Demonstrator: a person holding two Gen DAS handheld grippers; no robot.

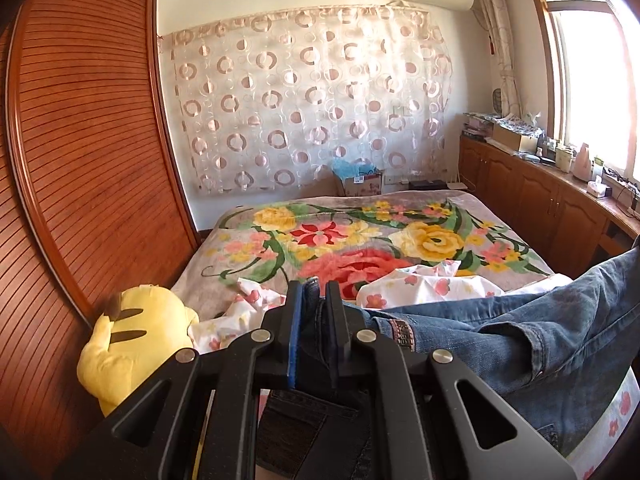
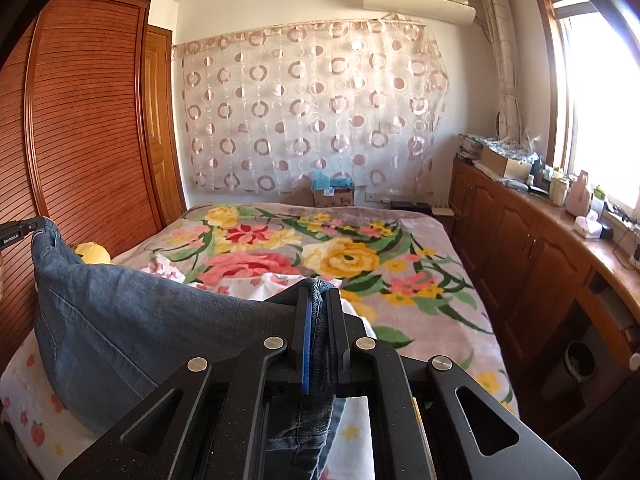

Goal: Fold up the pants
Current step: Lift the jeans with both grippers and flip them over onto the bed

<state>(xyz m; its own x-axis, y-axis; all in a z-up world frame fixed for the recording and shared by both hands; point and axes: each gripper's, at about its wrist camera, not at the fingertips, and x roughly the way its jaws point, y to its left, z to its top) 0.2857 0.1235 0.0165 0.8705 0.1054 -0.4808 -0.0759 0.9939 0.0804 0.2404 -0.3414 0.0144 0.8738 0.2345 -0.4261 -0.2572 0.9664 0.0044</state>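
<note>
Blue denim pants hang stretched between my two grippers above the bed. My left gripper is shut on one end of the pants, with denim pinched between its black fingers. My right gripper is shut on the other end, a stitched denim edge. In the right wrist view the pants sag in a wide sheet to the left, up to the left gripper at the frame's left edge. The lower part of the pants is hidden under the grippers.
The bed carries a floral blanket and a white flowered sheet. A yellow plush toy lies by the wooden louvered wardrobe on the left. A wooden cabinet with clutter runs along the window on the right.
</note>
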